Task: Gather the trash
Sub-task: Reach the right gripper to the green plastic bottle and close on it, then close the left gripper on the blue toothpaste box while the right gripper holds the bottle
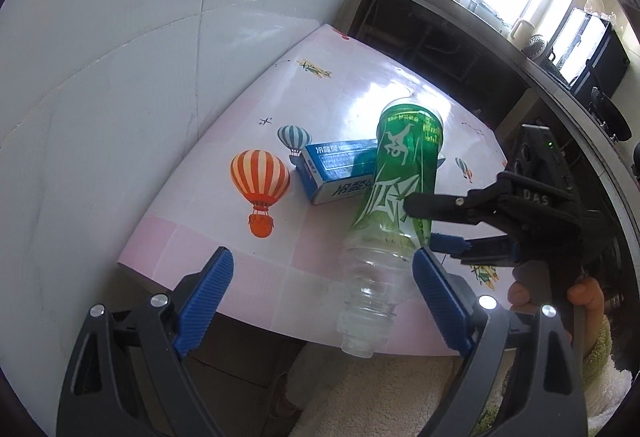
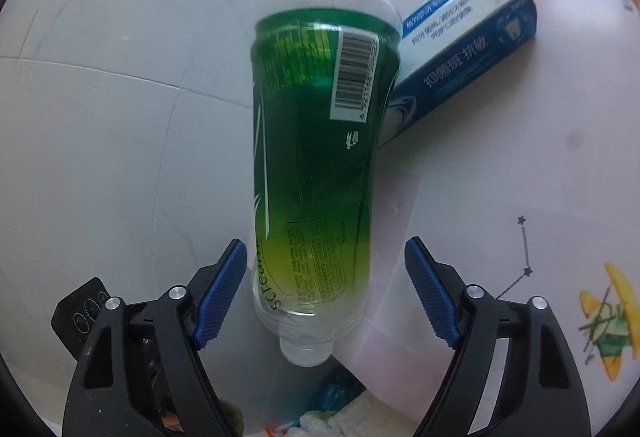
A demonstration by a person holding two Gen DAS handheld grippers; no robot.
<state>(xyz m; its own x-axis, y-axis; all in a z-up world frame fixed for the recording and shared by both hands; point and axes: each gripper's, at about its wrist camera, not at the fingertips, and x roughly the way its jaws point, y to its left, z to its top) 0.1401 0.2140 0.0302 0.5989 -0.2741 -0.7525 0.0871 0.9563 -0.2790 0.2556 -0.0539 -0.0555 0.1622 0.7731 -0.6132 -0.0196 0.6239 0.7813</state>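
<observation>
An empty clear plastic bottle with a green label (image 1: 394, 193) lies tilted on the pink table, its capless neck over the near edge and its base resting on a blue and white carton (image 1: 336, 169). My left gripper (image 1: 322, 301) is open, the bottle's neck just inside its right finger. My right gripper (image 2: 326, 297) is open around the bottle (image 2: 316, 157), near its neck end, pads apart from it. In the left wrist view the right gripper (image 1: 424, 225) reaches in from the right at the bottle's side. The carton (image 2: 468, 49) lies behind the bottle.
The pink table (image 1: 200, 237) carries balloon and aeroplane prints and stands against a white tiled wall (image 1: 120, 57). A dark counter (image 1: 460, 17) with dishes runs along the far right under a window. A fluffy cream sleeve (image 1: 400, 397) lies below the table edge.
</observation>
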